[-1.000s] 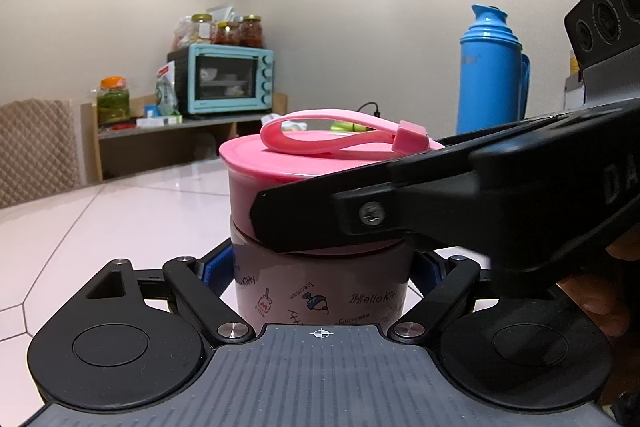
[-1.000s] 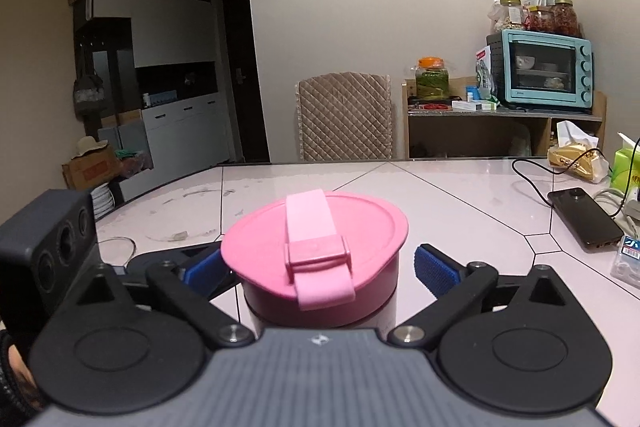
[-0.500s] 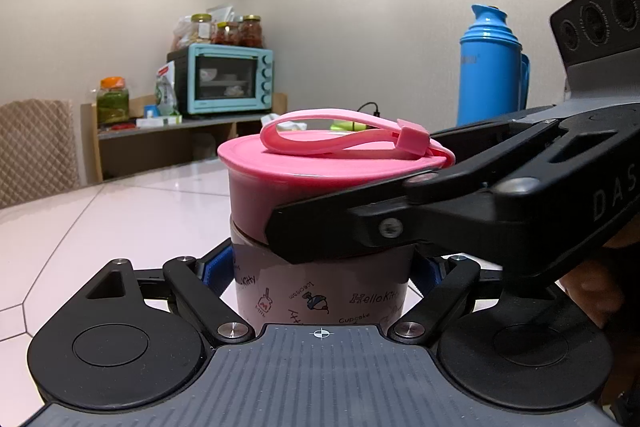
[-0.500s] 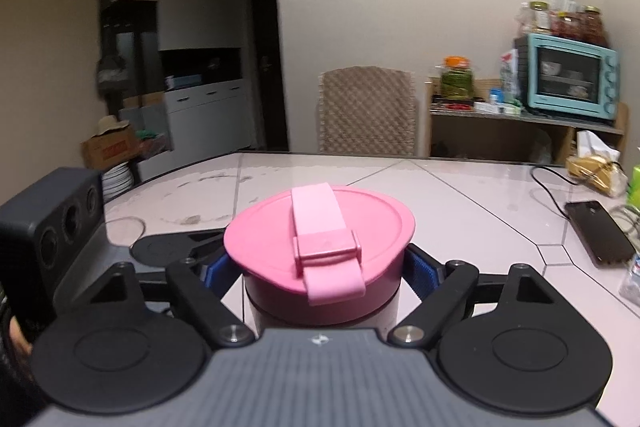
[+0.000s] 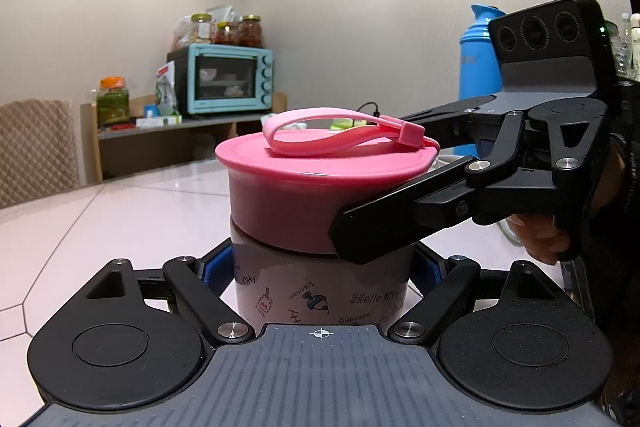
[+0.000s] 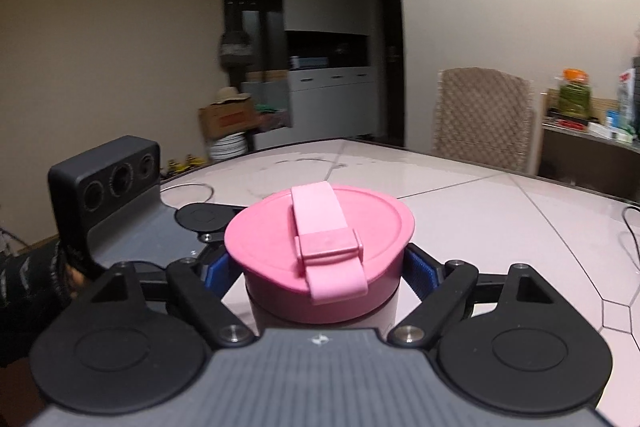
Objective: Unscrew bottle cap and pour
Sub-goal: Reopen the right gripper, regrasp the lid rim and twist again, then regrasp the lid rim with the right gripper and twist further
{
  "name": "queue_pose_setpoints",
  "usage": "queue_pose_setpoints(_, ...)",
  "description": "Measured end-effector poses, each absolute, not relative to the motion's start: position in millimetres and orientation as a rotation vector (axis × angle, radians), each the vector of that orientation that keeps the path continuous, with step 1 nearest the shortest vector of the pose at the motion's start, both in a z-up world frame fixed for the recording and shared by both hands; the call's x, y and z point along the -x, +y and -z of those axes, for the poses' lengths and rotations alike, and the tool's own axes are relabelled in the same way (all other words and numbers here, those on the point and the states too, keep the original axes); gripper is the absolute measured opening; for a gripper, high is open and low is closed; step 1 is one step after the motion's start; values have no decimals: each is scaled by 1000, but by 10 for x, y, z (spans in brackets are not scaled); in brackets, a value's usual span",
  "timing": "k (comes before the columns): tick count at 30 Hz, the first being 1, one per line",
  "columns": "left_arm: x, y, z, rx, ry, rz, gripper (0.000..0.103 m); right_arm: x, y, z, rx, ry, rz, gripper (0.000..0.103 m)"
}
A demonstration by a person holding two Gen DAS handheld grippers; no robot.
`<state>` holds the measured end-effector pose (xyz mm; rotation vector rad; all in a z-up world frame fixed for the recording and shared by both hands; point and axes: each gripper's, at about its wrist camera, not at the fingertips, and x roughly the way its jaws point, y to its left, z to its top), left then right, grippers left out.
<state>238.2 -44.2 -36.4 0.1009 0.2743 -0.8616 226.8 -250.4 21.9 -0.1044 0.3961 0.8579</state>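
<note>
The left gripper (image 5: 320, 267) clamps the upright bottle (image 5: 320, 291); the right gripper (image 6: 320, 263) clamps the cap (image 6: 316, 239) directly above, both on one vertical axis.

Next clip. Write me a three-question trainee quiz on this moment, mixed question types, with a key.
1. True or false: the left gripper clamps the bottle body below the pink cap.
2. What does the right gripper grip? A) bottle base B) pink cap C) blue thermos
3. Fill in: the cap's carry strap is coloured ____.

Key: 1 true; 2 B; 3 pink.
</note>
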Motion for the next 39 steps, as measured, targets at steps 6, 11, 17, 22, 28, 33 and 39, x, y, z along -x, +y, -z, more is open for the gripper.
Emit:
queue_pose_setpoints(6, -2382, -449, 363, -101, 274, 861, 90, -2233, -2516, -248, 100, 388, -866, 86)
queue_pose_setpoints(11, -2386, -448, 362, -100, 275, 861, 90, -2153, -2529, -300, 98, 384, -816, 94)
queue_pose_setpoints(17, -2395, -440, 364, -100, 274, 862, 90, -1931, -2535, -377, 17, 376, -646, 100)
queue_pose_setpoints(22, -2402, -441, 362, -100, 274, 862, 90, -1812, -2449, -340, -19, 372, -572, 100)
queue_pose_setpoints(28, -2417, -445, 358, -101, 274, 862, 90, -1738, -2312, -254, -32, 350, -485, 100)
queue_pose_setpoints(33, -2417, -447, 359, -101, 274, 862, 90, -1784, -2209, -195, -37, 356, -445, 99)
queue_pose_setpoints(39, -2420, -444, 361, -101, 274, 862, 90, -1823, -2147, -154, -48, 366, -408, 97)
